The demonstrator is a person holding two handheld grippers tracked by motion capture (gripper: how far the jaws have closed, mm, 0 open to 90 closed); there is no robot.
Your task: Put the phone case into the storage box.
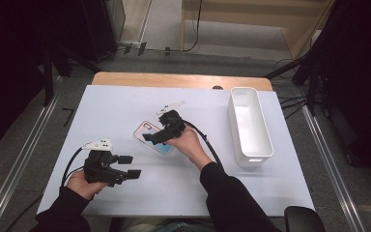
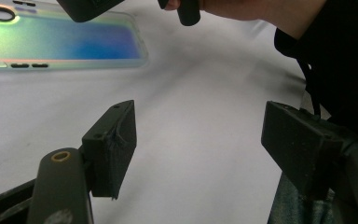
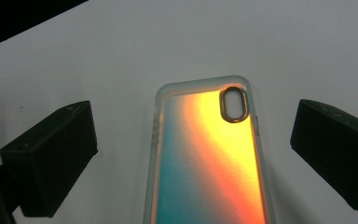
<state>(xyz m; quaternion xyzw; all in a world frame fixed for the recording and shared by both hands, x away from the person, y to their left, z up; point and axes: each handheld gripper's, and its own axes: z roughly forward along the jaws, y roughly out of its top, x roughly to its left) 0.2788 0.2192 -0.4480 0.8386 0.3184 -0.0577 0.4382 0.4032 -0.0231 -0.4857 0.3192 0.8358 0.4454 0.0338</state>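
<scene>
High view: a phone case lies flat on the white table cover, near the middle, with its long axis running diagonally from upper left to lower right in the frame. The right gripper is held directly over the case, jaws pointing left and slightly down in the frame, partly covering it. The left gripper sits well apart, toward the near left part of the cover, jaws spread and pointing right, holding nothing. A white rectangular bin stands at the right side of the cover, long axis running away from the person. Left gripper view: the left gripper shows both jaws wide apart over bare cover, with nothing between them. The phone case lies farther off at the upper left, iridescent blue-green, long axis across the frame, the button cut-outs visible along its near edge. The person's right hand appears at the top edge. Right gripper view: the right gripper is released, jaws standing apart on either side of the phone case without touching it. The long axis of the case runs along the line of the jaws, the camera cut-out end pointing away from the gripper. Whether the jaws are level with the case or above it cannot be told.
</scene>
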